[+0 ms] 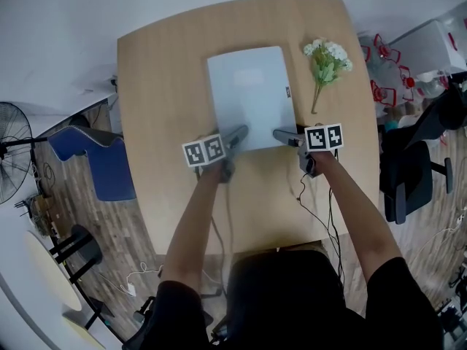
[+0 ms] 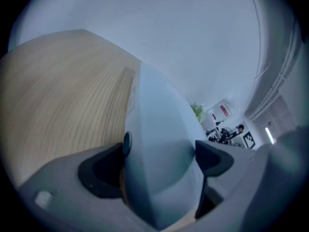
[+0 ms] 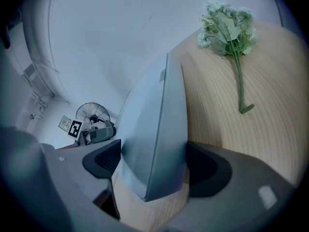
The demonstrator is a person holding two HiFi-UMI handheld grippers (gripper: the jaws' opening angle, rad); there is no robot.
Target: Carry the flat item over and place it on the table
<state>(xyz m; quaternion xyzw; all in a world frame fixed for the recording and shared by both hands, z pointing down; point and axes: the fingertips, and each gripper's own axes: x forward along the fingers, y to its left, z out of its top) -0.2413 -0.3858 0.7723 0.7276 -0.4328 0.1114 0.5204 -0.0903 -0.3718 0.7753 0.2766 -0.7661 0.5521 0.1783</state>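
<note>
The flat item [image 1: 248, 93] is a pale grey-blue slab that lies on the wooden table [image 1: 168, 86], long side pointing away from me. My left gripper [image 1: 235, 138] is at its near left corner and my right gripper [image 1: 284, 137] at its near right corner. In the left gripper view the slab [image 2: 159, 129] fills the space between the wide-spread jaws of the left gripper [image 2: 159, 158]. In the right gripper view the slab [image 3: 154, 124] stands edge-on between the dark pads of the right gripper [image 3: 153, 161]. Whether those pads press on it does not show.
A sprig of white flowers [image 1: 327, 60] lies on the table just right of the slab, also in the right gripper view [image 3: 227, 25]. A blue chair [image 1: 102, 159] stands left of the table, a black office chair [image 1: 408, 173] right, a fan [image 1: 11, 152] far left.
</note>
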